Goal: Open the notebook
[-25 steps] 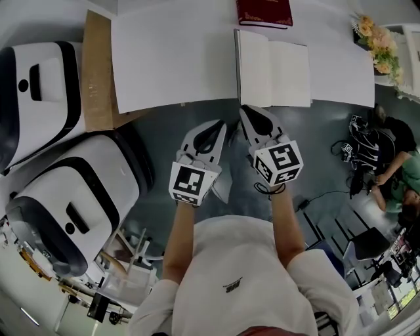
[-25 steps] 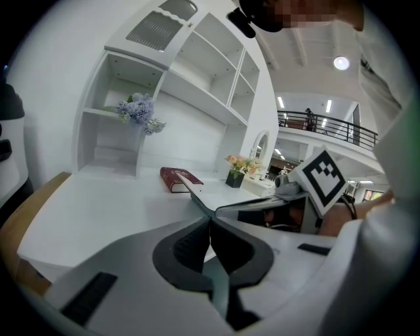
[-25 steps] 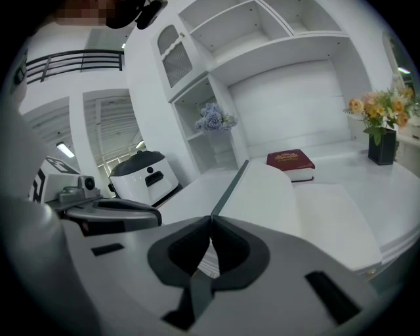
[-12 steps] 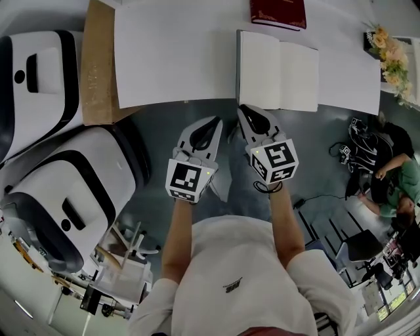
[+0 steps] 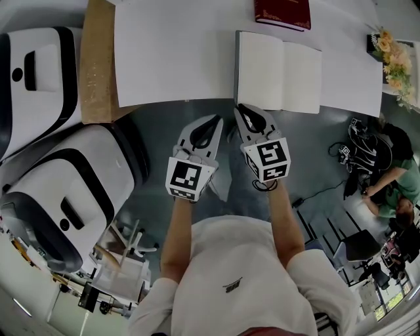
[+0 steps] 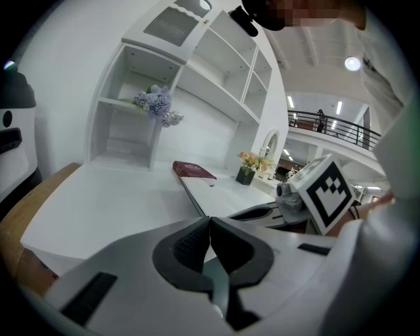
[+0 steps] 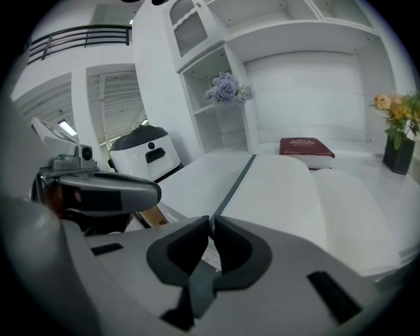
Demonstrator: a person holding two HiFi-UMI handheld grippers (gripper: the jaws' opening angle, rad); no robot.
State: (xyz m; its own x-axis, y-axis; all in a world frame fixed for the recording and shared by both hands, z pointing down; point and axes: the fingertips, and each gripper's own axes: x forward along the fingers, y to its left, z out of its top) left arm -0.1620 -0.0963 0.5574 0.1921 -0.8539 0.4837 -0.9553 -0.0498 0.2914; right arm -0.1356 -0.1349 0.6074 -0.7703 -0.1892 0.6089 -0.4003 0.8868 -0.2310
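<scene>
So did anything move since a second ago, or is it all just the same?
Hardly anything. The right gripper seems to have edged slightly toward the left gripper, and the head view itself shifted a little. Nothing was taken hold of or let go. Both grippers stay shut and empty just off the table, the notebook lies open as before, and the red book stays closed behind it.

My right gripper (image 5: 242, 109) shifted slightly toward 9 o'clock, nearer left gripper (image 5: 216, 121). Notebook (image 5: 279, 71) now further toward 3 o'clock in head view.

White T-shirt (image 5: 244, 266), grey left hand-held gripper (image 5: 216, 121), grey right hand-held gripper (image 5: 242, 108)
</scene>
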